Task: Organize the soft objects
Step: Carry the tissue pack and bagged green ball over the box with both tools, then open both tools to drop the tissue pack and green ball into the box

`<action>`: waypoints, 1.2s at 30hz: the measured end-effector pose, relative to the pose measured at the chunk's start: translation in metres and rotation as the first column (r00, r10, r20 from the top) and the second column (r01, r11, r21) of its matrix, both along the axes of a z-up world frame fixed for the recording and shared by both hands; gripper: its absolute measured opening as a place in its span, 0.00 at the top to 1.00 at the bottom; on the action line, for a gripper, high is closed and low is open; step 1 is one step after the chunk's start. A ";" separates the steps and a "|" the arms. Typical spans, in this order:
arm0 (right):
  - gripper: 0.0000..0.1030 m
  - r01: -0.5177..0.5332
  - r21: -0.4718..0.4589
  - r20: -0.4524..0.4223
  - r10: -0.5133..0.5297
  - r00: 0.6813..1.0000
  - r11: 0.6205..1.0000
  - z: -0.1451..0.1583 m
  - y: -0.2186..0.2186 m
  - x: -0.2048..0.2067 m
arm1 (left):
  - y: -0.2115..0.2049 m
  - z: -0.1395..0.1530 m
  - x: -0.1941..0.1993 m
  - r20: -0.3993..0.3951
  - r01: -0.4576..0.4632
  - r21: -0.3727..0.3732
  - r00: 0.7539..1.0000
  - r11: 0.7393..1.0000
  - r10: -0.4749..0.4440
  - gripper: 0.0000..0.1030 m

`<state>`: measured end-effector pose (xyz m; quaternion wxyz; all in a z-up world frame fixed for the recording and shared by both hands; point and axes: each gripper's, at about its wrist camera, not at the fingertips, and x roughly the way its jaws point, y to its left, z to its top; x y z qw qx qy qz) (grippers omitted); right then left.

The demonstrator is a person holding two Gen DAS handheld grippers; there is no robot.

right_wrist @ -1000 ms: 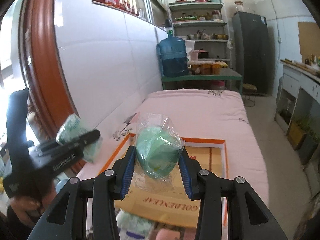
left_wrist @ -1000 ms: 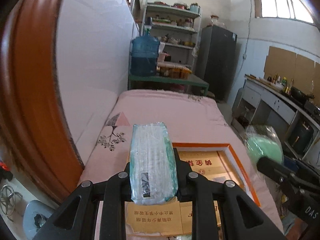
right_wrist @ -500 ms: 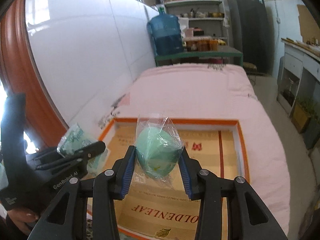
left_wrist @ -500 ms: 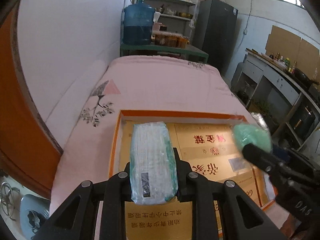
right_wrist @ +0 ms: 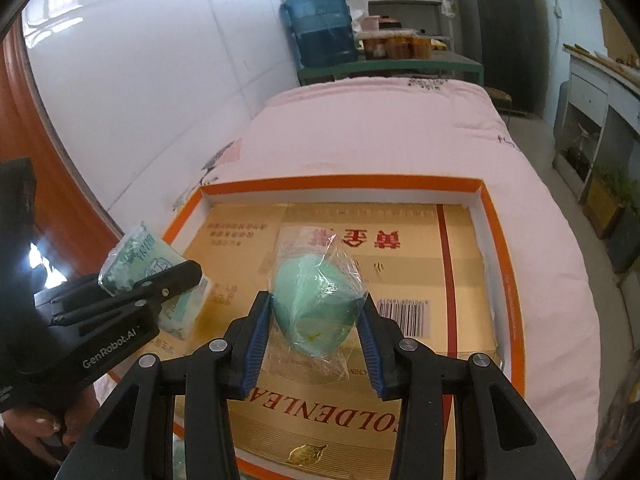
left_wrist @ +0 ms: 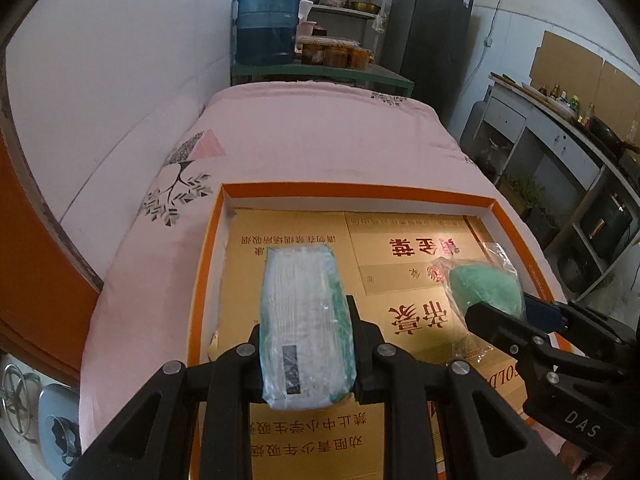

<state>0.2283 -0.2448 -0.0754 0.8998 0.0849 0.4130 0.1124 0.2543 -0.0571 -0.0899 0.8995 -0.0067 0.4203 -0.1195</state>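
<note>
Two tongs: the left tongs (left_wrist: 308, 332) clamp one tissue pack (left_wrist: 306, 320), the right tongs (right_wrist: 316, 328) clamp one bagged green sponge (right_wrist: 316, 304). One orange-rimmed box (right_wrist: 496, 240) lies on one pink bed (right_wrist: 380, 132). One blue water jug (right_wrist: 320, 26) stands far.

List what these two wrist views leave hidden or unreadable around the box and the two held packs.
- Tissue pack: its underside and near end, left wrist view, covered by the left gripper.
- Green sponge bag: its lower part, right wrist view, behind the right gripper.
- Orange-rimmed box: near edge, both views, cut off by the gripper bodies and the frame.
- Shelf jars: contents too small to tell.
</note>
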 end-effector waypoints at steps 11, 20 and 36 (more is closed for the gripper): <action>0.58 0.005 -0.010 -0.033 -0.005 0.999 1.000 -0.009 -0.001 0.003 | -0.004 -0.007 0.005 -0.020 0.006 0.009 1.000 1.000 -0.006 0.76; 0.56 0.010 -0.024 -0.053 -0.012 0.999 1.000 -0.015 0.001 0.007 | 0.002 -0.010 0.010 -0.031 -0.004 -0.025 1.000 1.000 0.003 0.74; 0.35 0.030 -0.045 -0.019 -0.030 0.999 0.999 -0.013 -0.003 0.001 | 0.010 0.004 0.001 0.034 0.053 -0.157 0.998 0.986 -0.048 0.38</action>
